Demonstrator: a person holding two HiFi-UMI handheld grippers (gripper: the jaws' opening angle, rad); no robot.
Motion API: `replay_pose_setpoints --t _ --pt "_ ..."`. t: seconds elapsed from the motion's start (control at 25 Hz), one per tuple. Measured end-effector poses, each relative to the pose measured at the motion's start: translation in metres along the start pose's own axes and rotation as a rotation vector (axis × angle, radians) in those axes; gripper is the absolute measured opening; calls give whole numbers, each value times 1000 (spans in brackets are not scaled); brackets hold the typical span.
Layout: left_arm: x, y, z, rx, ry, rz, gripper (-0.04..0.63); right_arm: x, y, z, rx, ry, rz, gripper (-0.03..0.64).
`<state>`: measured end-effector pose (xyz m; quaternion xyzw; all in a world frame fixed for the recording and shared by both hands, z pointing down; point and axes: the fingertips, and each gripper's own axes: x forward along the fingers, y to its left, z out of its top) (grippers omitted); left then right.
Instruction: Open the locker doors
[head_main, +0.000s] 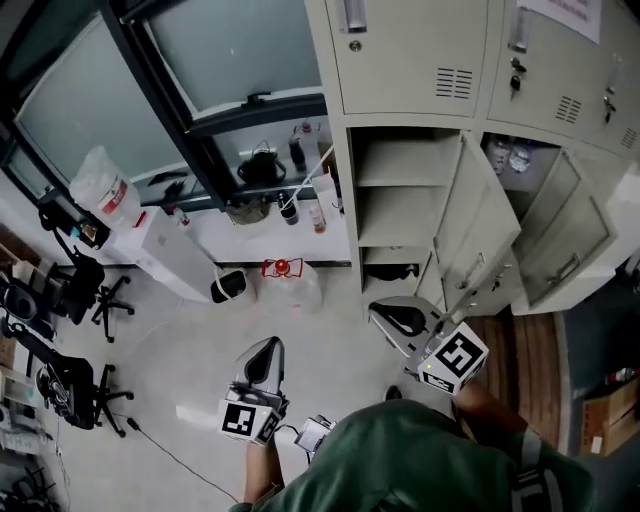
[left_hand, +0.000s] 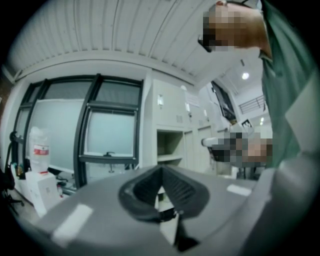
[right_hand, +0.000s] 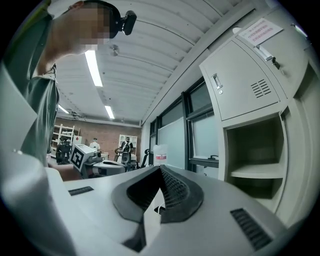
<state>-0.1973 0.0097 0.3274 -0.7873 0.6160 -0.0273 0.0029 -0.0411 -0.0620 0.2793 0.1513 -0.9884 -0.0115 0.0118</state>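
The lockers (head_main: 410, 60) stand at the far right edge of the floor (head_main: 170, 380), beside the window (head_main: 230, 50). Two lower doors hang open: the nearer door (head_main: 480, 225), swung out to the right of its shelved compartment, and a second door (head_main: 572, 250) beyond it. The upper doors (head_main: 545, 60) are closed. The right gripper (head_main: 378, 310) hovers near the nearer door's bottom corner, its fingers (right_hand: 175, 192) clenched on nothing. The left gripper (head_main: 268, 346) is further left and well apart from the lockers, its fingers (left_hand: 180, 187) also clenched and empty.
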Motion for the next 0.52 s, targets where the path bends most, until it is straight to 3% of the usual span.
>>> replay_pose_setpoints --t 0.52 --pt "1 2 -4 -3 19 -15 2 2 3 -1 -13 9 -19 4"
